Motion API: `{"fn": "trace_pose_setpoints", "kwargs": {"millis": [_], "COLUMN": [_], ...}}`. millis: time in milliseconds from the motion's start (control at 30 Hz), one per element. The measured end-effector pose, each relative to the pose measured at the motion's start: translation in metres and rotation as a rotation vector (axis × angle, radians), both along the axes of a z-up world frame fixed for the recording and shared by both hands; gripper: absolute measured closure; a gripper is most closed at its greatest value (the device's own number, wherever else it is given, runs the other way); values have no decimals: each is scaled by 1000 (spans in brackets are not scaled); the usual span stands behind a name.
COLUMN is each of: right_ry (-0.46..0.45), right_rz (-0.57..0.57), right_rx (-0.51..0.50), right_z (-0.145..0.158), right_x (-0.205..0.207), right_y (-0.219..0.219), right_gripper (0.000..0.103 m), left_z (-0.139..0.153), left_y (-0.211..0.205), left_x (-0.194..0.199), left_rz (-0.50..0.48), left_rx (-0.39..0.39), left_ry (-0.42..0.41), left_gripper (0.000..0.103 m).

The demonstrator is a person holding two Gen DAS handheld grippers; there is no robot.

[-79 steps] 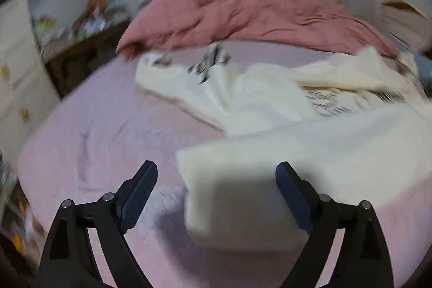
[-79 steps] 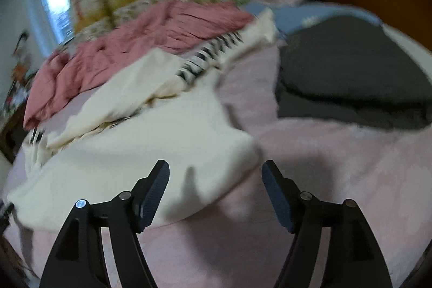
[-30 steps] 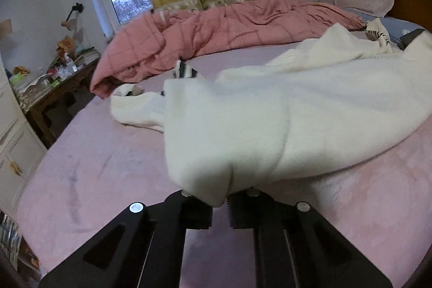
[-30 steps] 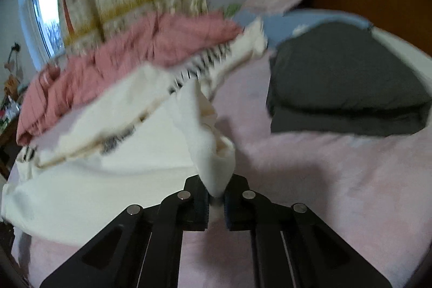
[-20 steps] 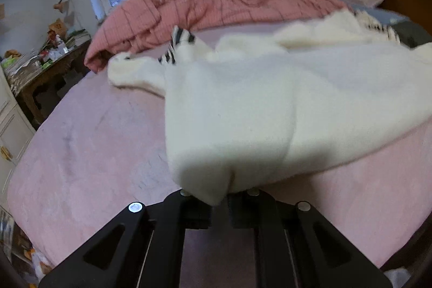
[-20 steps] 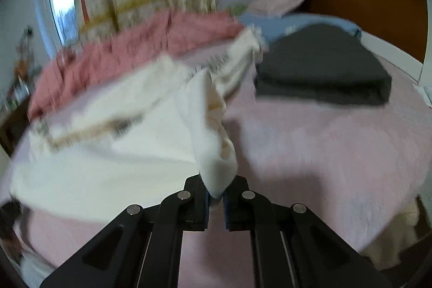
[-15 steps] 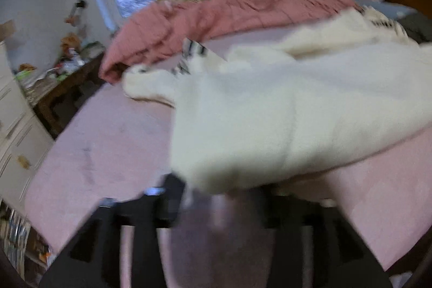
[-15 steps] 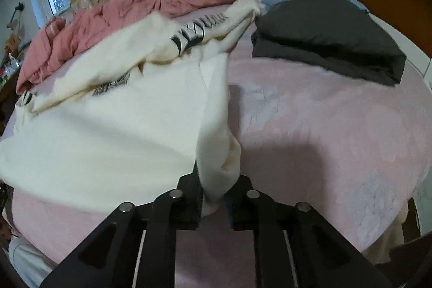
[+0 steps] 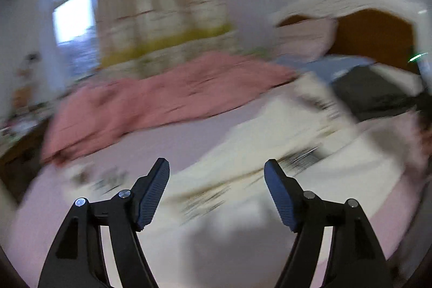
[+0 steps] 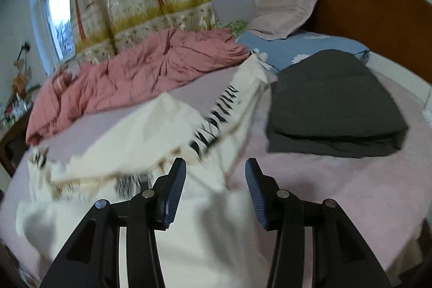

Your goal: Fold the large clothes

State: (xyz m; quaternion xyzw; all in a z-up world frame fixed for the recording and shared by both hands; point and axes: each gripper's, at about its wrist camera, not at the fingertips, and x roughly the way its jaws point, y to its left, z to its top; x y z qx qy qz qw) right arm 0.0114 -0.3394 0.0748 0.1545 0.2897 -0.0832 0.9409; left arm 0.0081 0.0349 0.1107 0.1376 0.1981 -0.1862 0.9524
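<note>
Soft pink bed [image 10: 337, 180] fills the view, with a rumpled rose quilt [image 10: 140, 77] at the far left. The cream garment [image 10: 151, 136], limp, with black striped print, sprawls across the bed below and beyond both claws. Right claw [image 10: 215, 189] is opening, with nothing pinched; cloth lies beneath. Left claw [image 9: 216, 192] is opening wide and empty, its view blurred. Only the right view sharply shows the folded dark grey stack [image 10: 332, 104] at right.

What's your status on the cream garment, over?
Left hand-held gripper and right hand-held gripper both opening, nothing between the pads. Cream printed garment lies loose on the pink bedsheet. Folded dark grey cloth sits alongside, over.
</note>
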Motion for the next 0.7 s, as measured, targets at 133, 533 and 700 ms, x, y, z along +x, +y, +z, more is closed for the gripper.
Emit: {"fn": "trace_pose_setpoints", "kwargs": {"millis": [133, 533, 700], "right_ry": [21, 88, 87], "right_rz": [22, -60, -26], "right_rx": [-20, 11, -9], "right_z": [-32, -53, -53], "right_x": [21, 27, 27], "right_y": [7, -39, -28], "right_gripper": [55, 52, 52], "left_z": [-15, -120, -109], "left_y": [-88, -250, -246], "left_x": [75, 180, 228], "left_rz": [-147, -307, -186], "left_rx": [46, 469, 457], "left_ry": [117, 313, 228], "left_gripper": [8, 11, 26]}}
